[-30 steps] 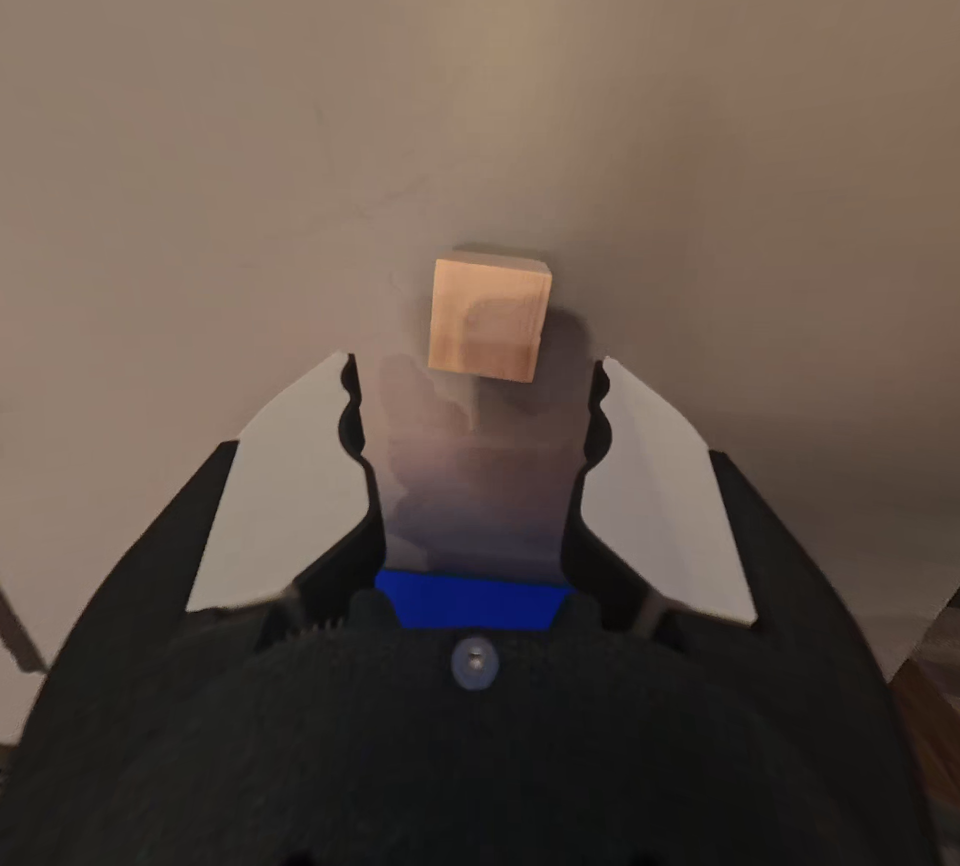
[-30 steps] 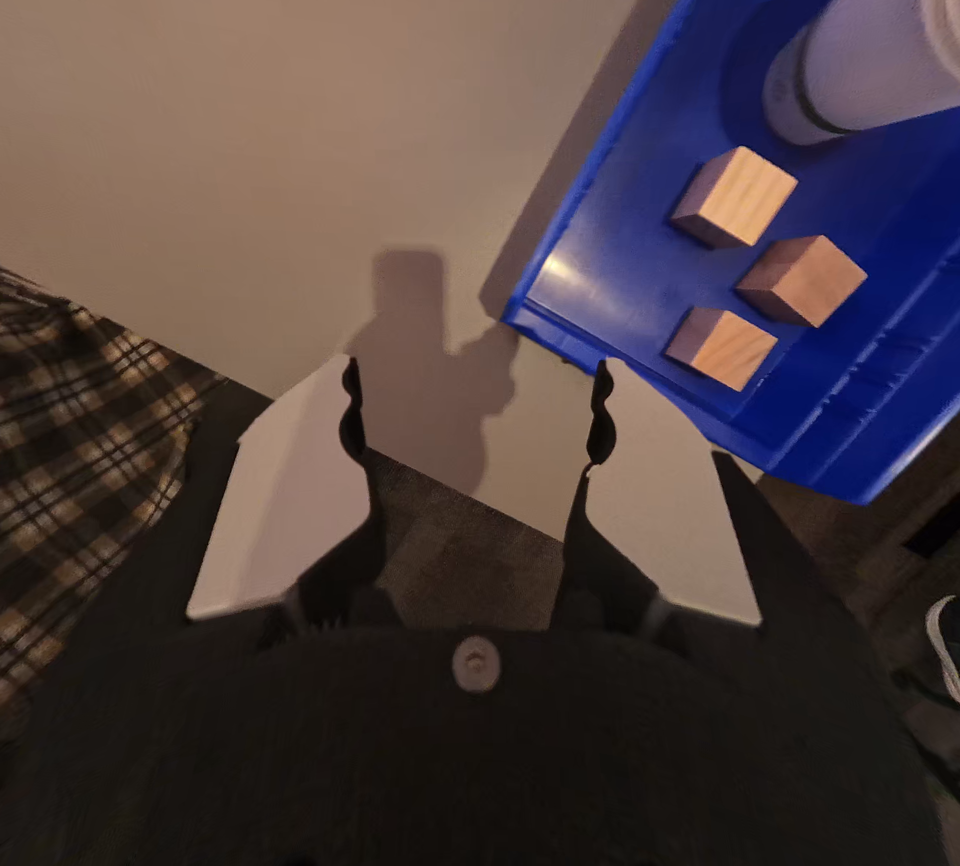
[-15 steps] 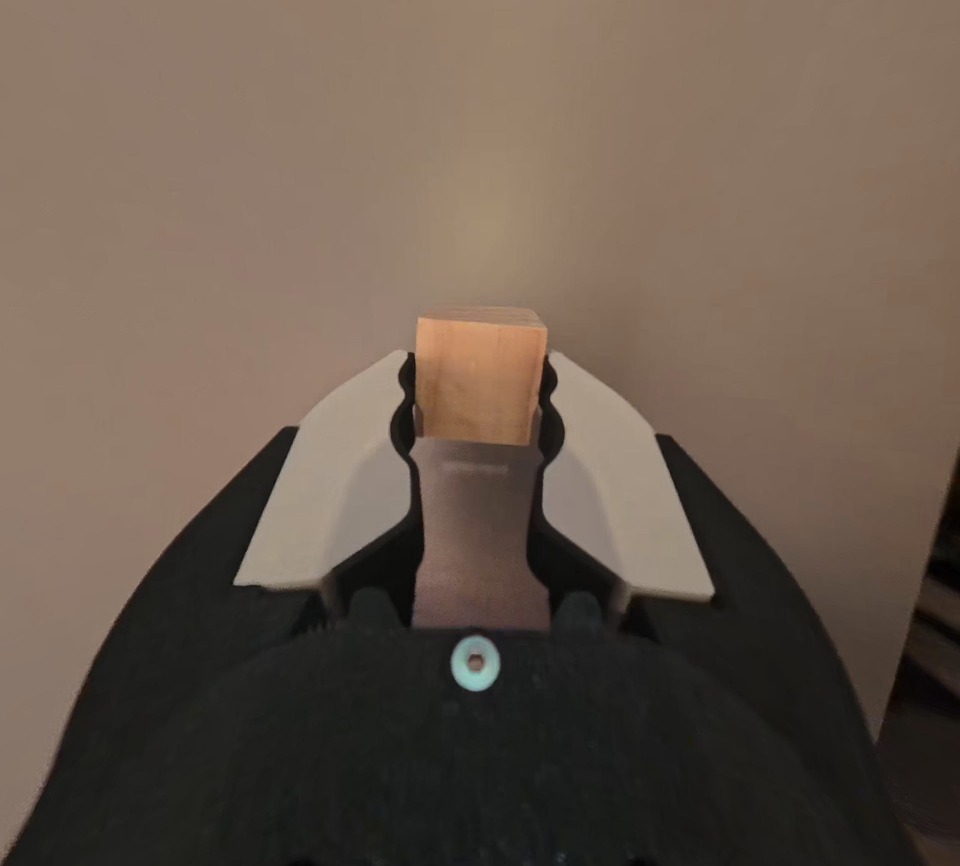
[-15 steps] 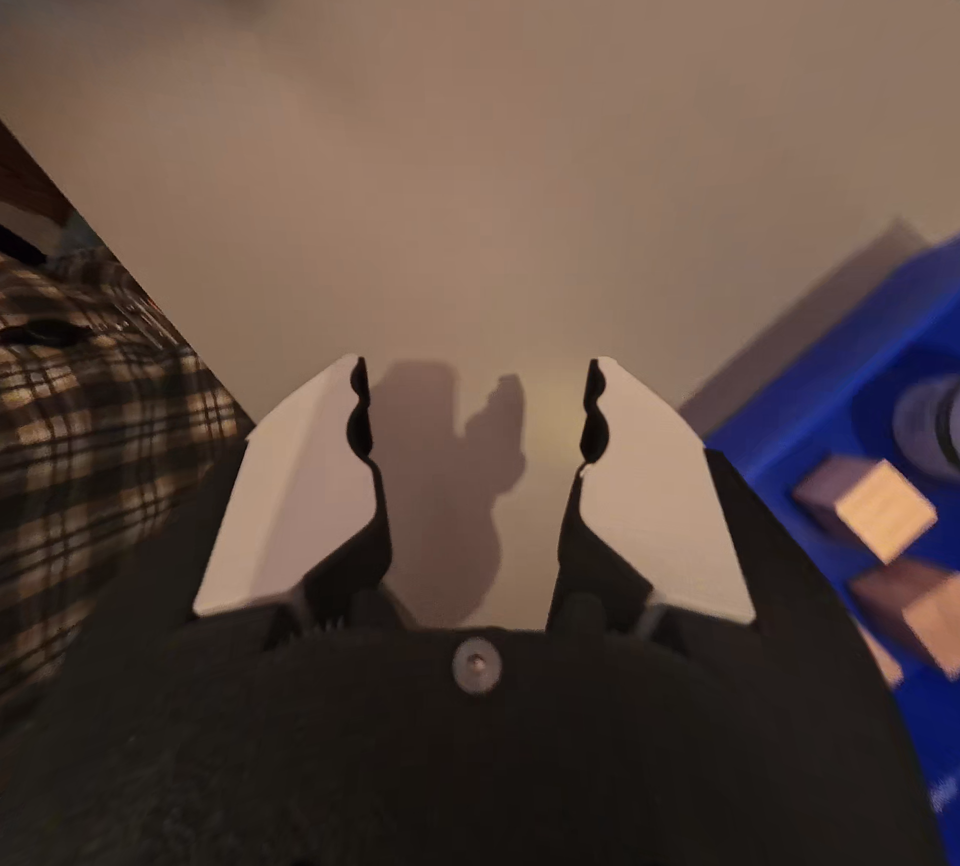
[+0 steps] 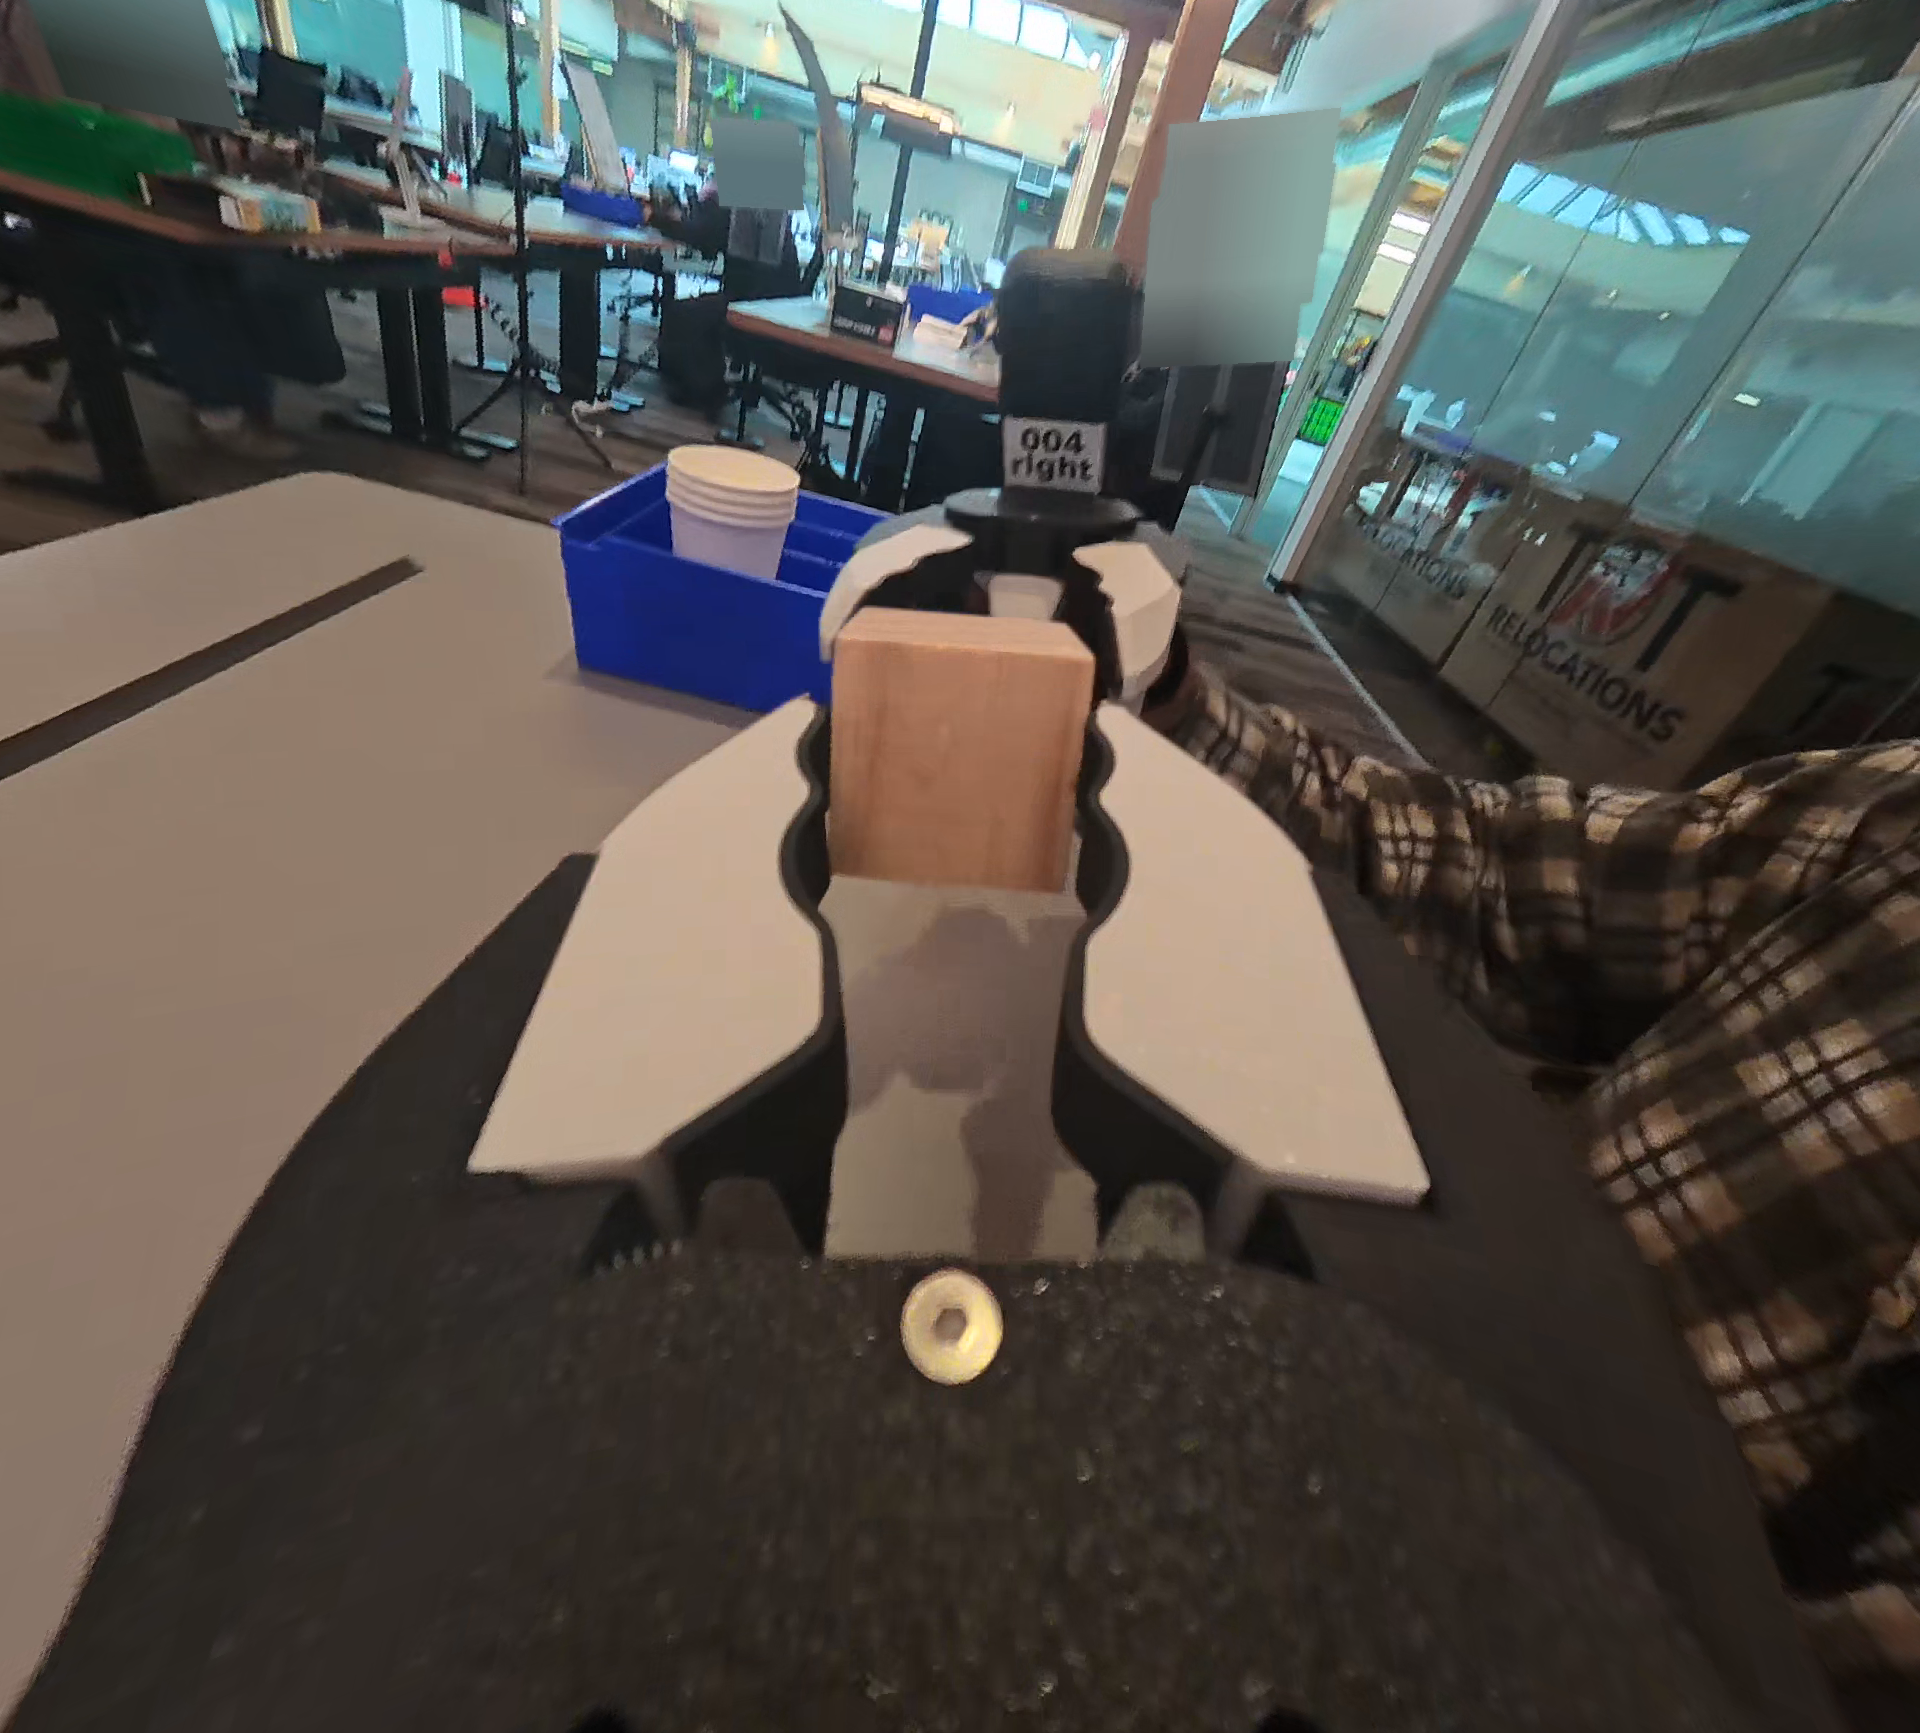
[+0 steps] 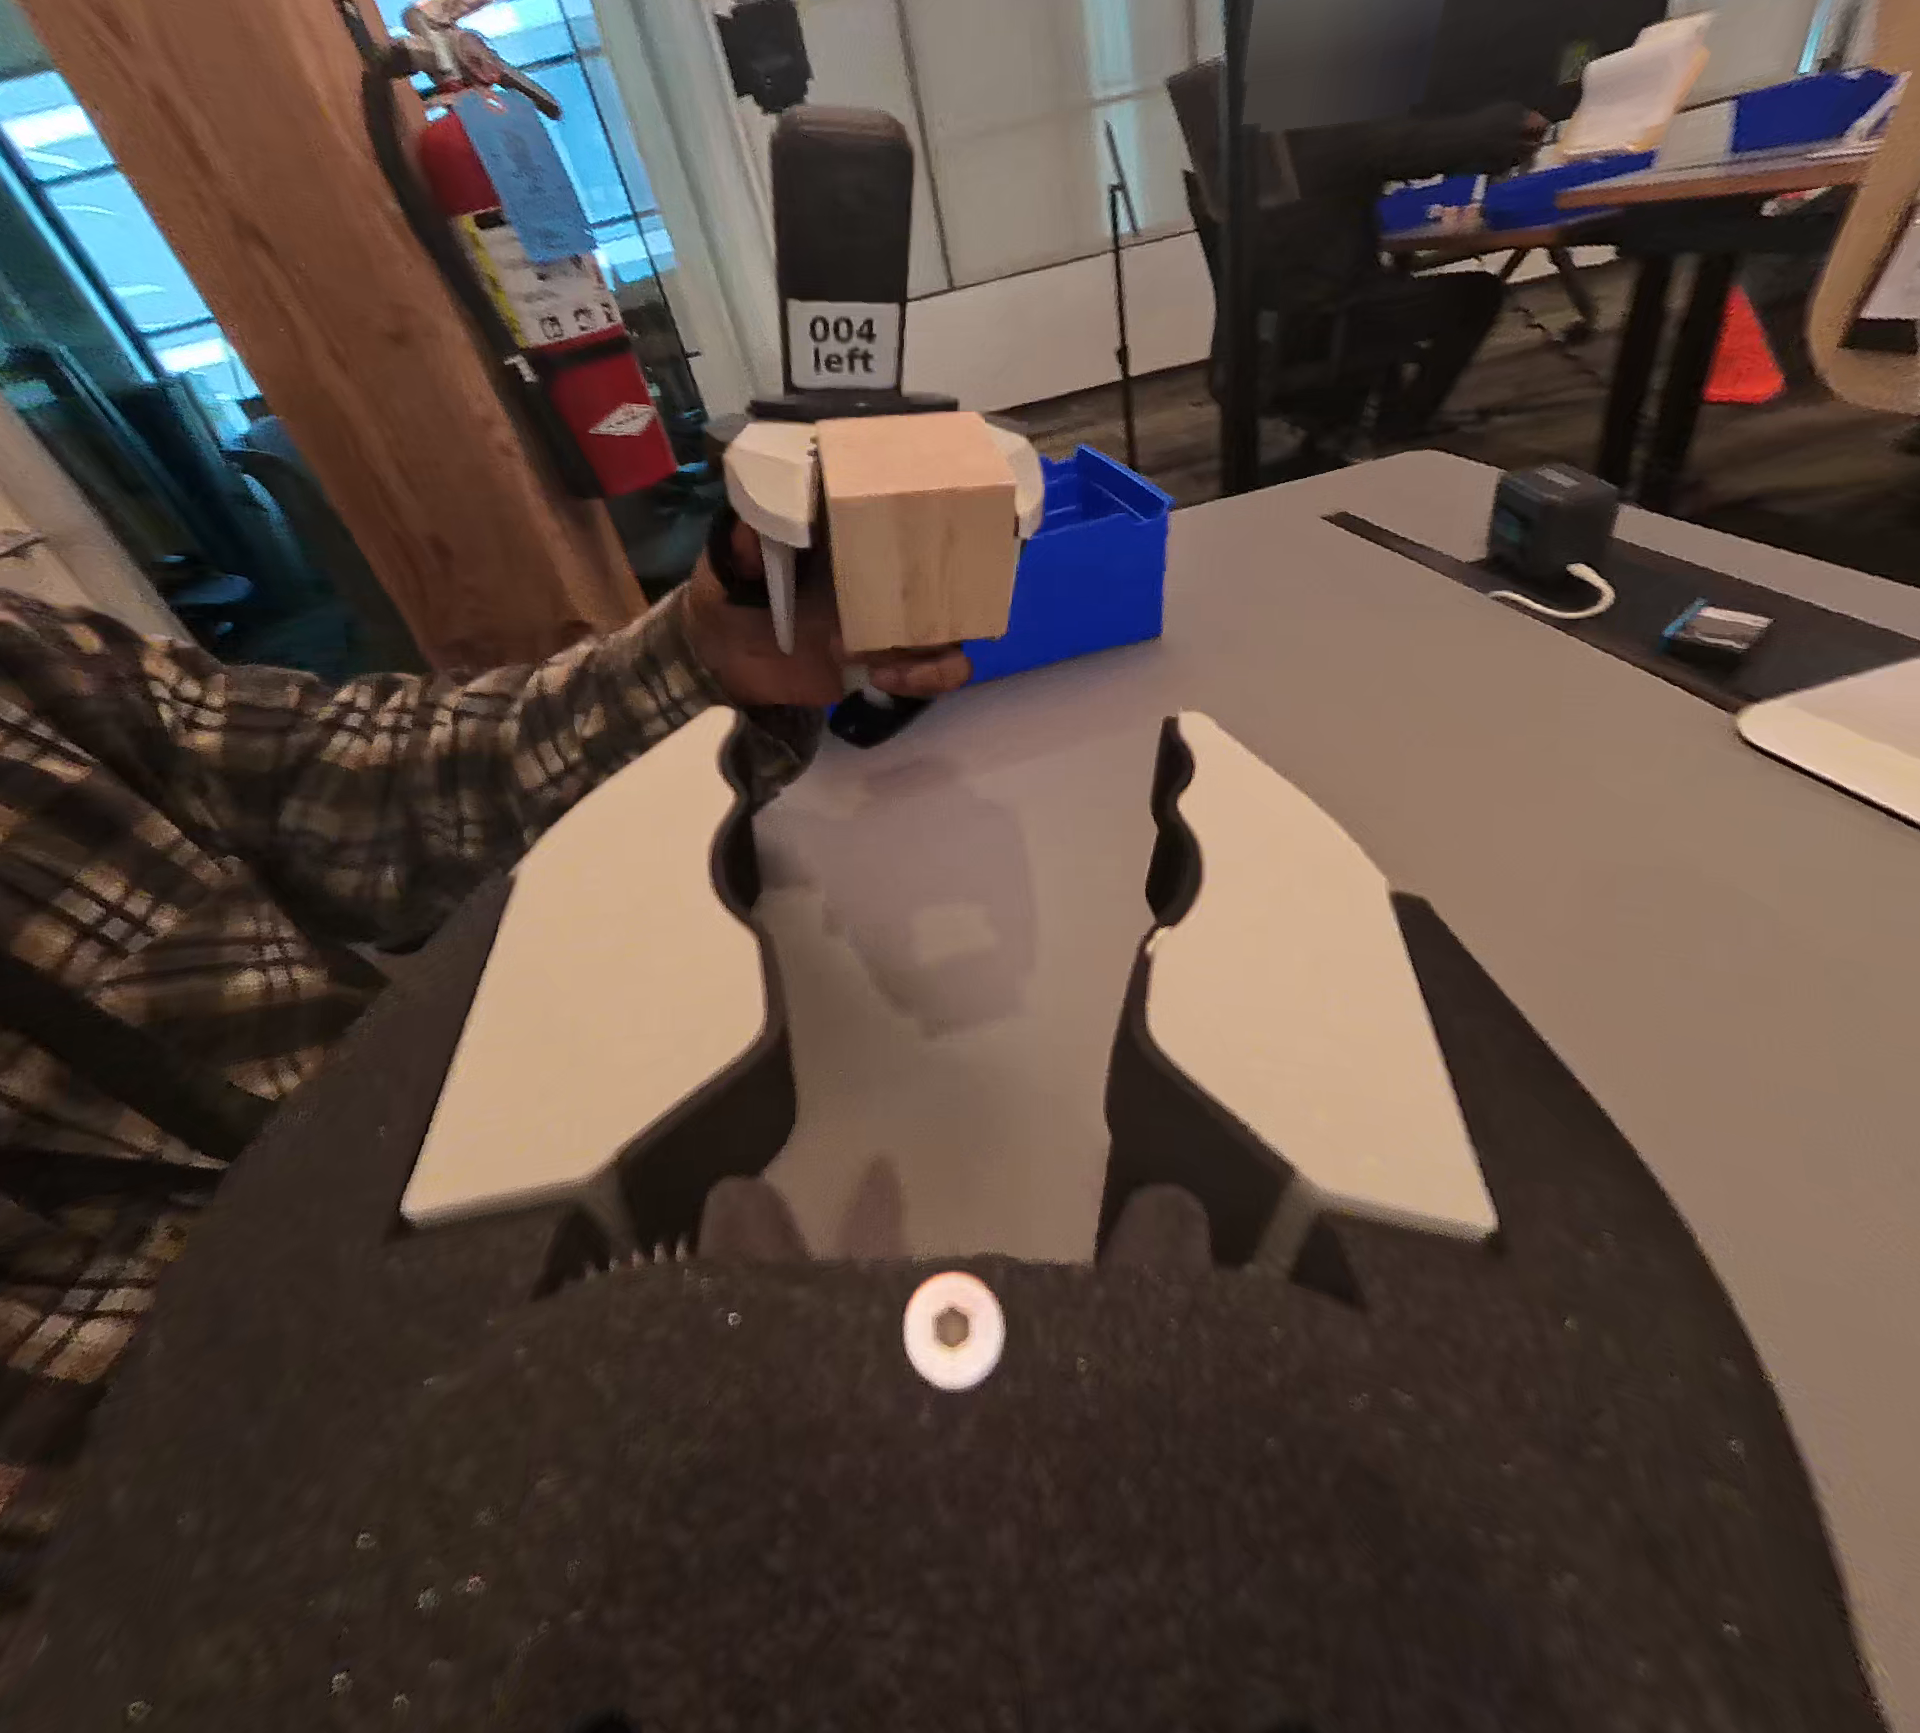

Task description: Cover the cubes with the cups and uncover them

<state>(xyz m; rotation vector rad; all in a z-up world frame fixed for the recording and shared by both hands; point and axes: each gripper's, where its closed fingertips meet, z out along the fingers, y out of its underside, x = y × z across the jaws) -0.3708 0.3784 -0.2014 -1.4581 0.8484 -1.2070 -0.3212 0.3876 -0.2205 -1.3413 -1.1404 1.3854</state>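
My left gripper (image 5: 954,753) is shut on a pale wooden cube (image 5: 956,758) and holds it up above the grey table (image 5: 260,748). The right wrist view shows the same cube (image 6: 920,530) between the left gripper's white fingers (image 6: 769,488), held by a hand in a plaid sleeve (image 6: 312,800). My right gripper (image 6: 951,779) is open and empty, level above the table and facing the left one. It also shows behind the cube in the left wrist view (image 5: 1003,587). A stack of white paper cups (image 5: 732,520) stands in a blue bin (image 5: 675,623).
The blue bin (image 6: 1091,561) sits at the table's edge behind the left gripper. A black device with a white cable (image 6: 1553,520), a small dark box (image 6: 1714,629) and a white flat object (image 6: 1839,738) lie at the right. A wooden pillar (image 6: 208,229) with a fire extinguisher stands off the table.
My left gripper closed on the cube and lifted it off the table. Both grippers swung up from pointing down at the table to level, and now face each other.
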